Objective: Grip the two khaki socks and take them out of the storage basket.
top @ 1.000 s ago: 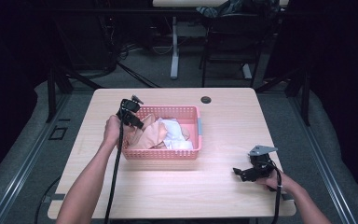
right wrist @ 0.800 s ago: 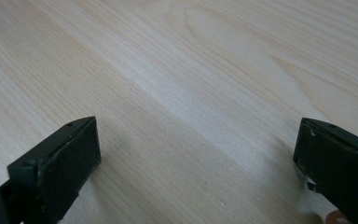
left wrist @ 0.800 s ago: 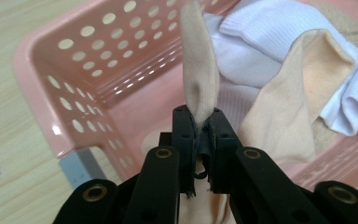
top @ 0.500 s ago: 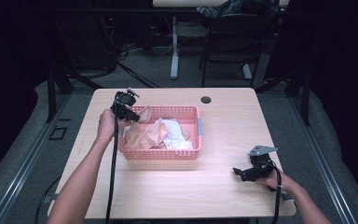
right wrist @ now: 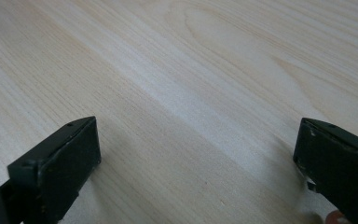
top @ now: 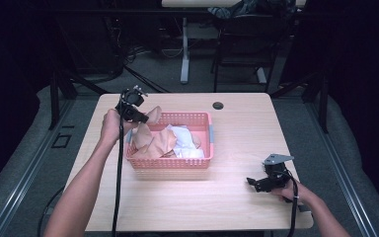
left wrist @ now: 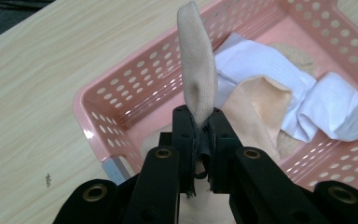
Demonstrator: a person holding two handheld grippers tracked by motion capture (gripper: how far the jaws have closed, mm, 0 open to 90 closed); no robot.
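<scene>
A beige sock [left wrist: 196, 65] is pinched at one end, and its free end is seen standing up like a soft, finely ribbed tab above the near-left corner of the pink basket [top: 170, 163]. The left gripper [left wrist: 200, 123] is clamped tight on it, jaws pressed together with the cloth squeezed between them. In the high view this gripper [top: 137, 114] is held above the basket's left rim, the left hand [top: 111, 126] raised and the forearm stretched in from below, its cable hanging straight down. More beige cloth and a white sock [left wrist: 328, 109] are left lying inside the basket.

To the right of the basket and well apart from it, the right gripper [top: 256, 182] is rested low on the table [top: 246, 128], grey plate on top, jaws pointed toward the basket. From its own view the right gripper [right wrist: 196, 154] is shown wide open, with bare wood grain between the jaws. The pinch itself is made plain in the left gripper view; from above it is too small to judge.
</scene>
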